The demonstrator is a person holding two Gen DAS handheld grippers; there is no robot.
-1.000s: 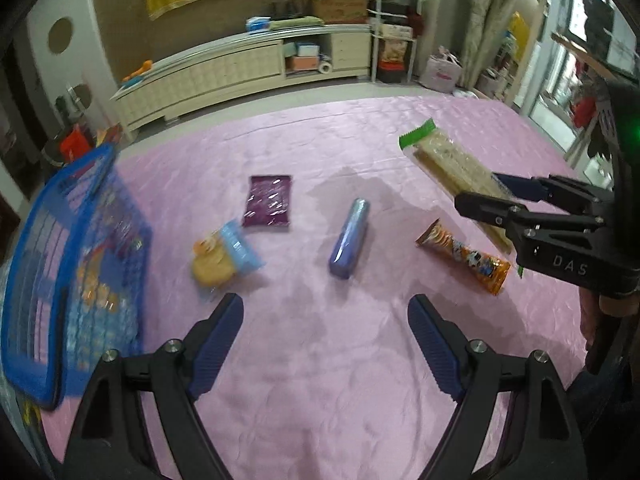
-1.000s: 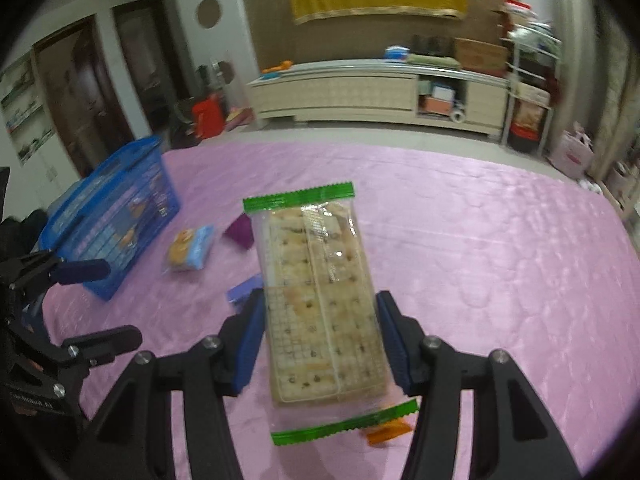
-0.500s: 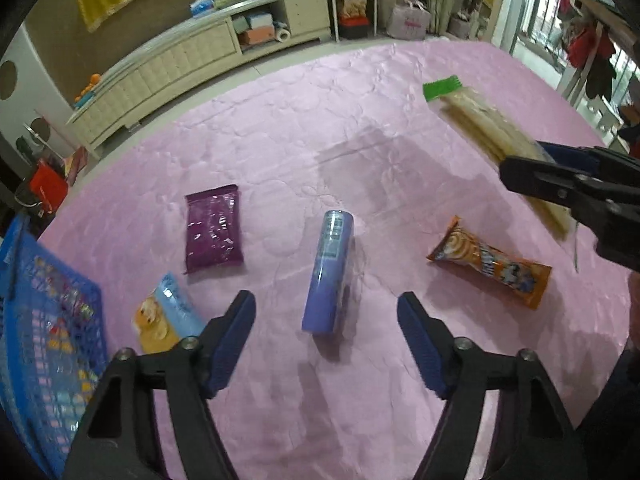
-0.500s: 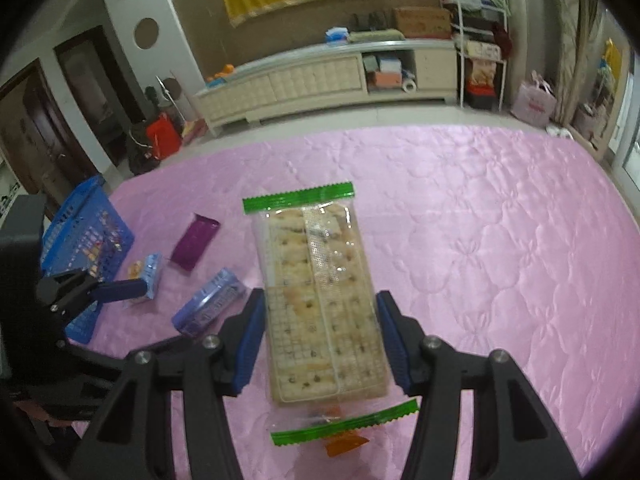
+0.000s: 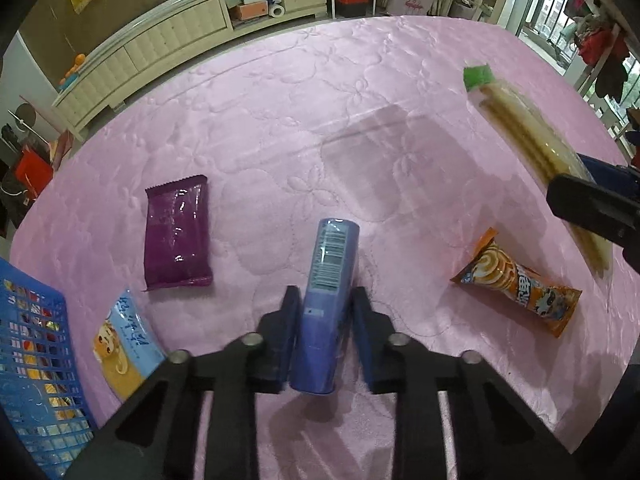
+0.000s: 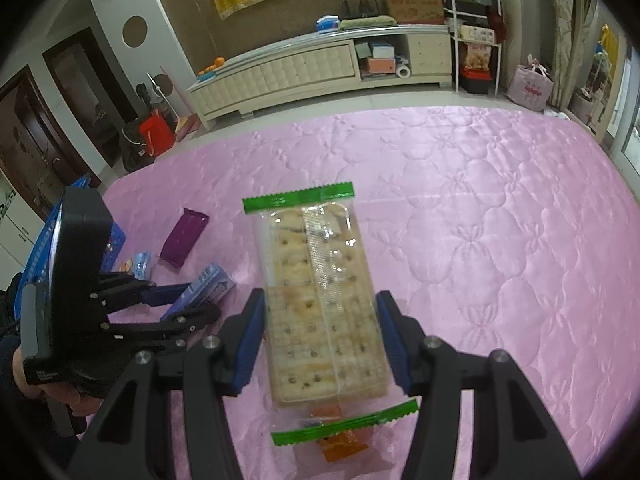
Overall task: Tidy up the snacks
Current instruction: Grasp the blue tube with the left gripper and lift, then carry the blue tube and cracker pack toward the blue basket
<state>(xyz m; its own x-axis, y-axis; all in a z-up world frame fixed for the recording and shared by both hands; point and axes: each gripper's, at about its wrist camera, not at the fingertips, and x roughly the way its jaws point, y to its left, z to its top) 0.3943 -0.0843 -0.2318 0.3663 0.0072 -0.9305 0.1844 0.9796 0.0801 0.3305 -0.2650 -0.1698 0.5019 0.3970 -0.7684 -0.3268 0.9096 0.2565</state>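
A: Left claw (image 5: 323, 334), jaws drawn in onto the blue-violet snack tube (image 5: 326, 304), pads pressed against both its sides. Tube gripped at its near half, far end with barcode projecting ahead of the fingertips.

B: Long axis of tube: straight out from the claw, leaning slightly right at the far end. Lying low over the pink quilted cloth (image 5: 360, 120); contact with the cloth not determinable.

A: Right claw (image 6: 320, 332), jaws about half spread, clamped on the two long edges of the cracker pack (image 6: 322, 300). Pack centred between the pads, held above the cloth.

B: Pack's long axis: along the claw's pointing line, one green sealed end far ahead, the other just behind the pads. Flat clear face upward.

A: Containers: blue mesh basket (image 5: 36, 380), far left of the left claw, near its base. Small colourful wrapped items visible through the mesh; kinds not legible.

B: Loose items around the left claw: purple packet (image 5: 178, 236) ahead-left, flat; yellow-and-blue pouch (image 5: 122, 344) left, just beside the basket; orange wrapped bar (image 5: 518, 288) to the right, long axis slanting across.

A: Same orange bar (image 6: 340, 444) in the right wrist view directly beneath the cracker pack's near end.
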